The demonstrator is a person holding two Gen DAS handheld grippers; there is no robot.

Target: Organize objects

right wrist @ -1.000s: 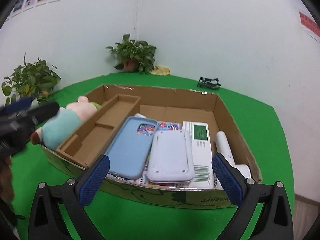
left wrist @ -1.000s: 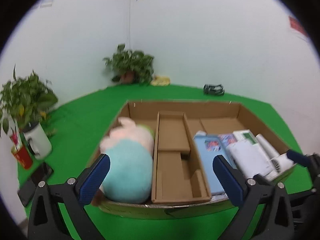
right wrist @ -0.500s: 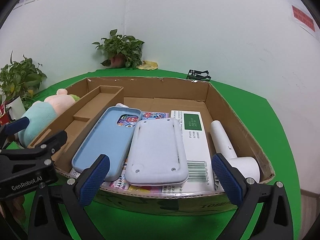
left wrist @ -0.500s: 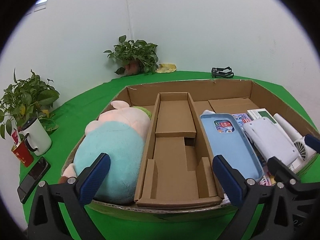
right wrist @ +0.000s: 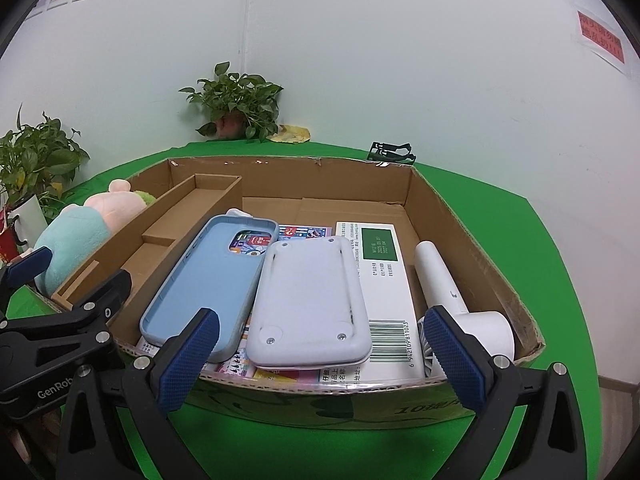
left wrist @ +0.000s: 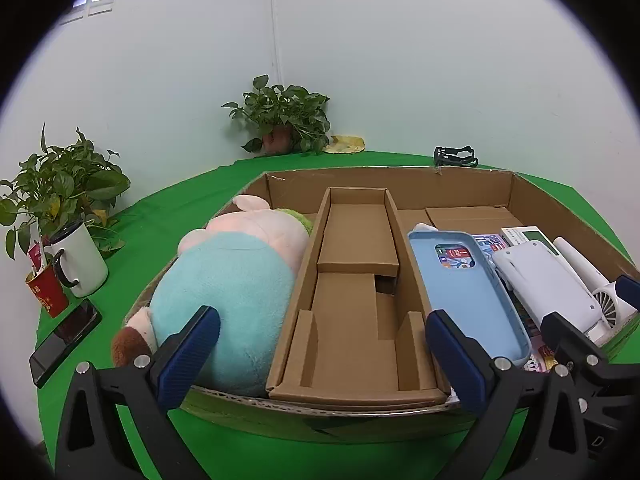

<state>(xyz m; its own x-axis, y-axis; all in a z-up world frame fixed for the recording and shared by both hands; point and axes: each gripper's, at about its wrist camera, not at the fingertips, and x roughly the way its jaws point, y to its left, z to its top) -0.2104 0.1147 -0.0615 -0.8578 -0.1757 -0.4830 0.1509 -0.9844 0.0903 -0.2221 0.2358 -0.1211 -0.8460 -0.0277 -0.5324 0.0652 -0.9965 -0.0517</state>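
A shallow cardboard box (left wrist: 400, 184) (right wrist: 472, 236) sits on the green table. Its left part holds a plush toy (left wrist: 236, 280) (right wrist: 76, 232), its middle a cardboard insert (left wrist: 360, 300). Its right part holds a blue phone case (left wrist: 464, 284) (right wrist: 208, 280), a white flat device (right wrist: 308, 300) (left wrist: 548, 280), a white carton with a green label (right wrist: 384, 272) and a white hand fan (right wrist: 460, 300). My left gripper (left wrist: 320, 356) is open and empty at the box's near edge. My right gripper (right wrist: 320, 356) is open and empty at the near edge, before the white device.
A white mug (left wrist: 80, 260), a red cup (left wrist: 46, 292) and a black phone (left wrist: 64, 340) lie left of the box. Potted plants (left wrist: 280, 120) stand at the back and left. A black clip (left wrist: 456, 156) lies behind the box.
Both grippers have moved closer to the box's near edge and tilted up; the box contents now look larger. Both stay open and empty.
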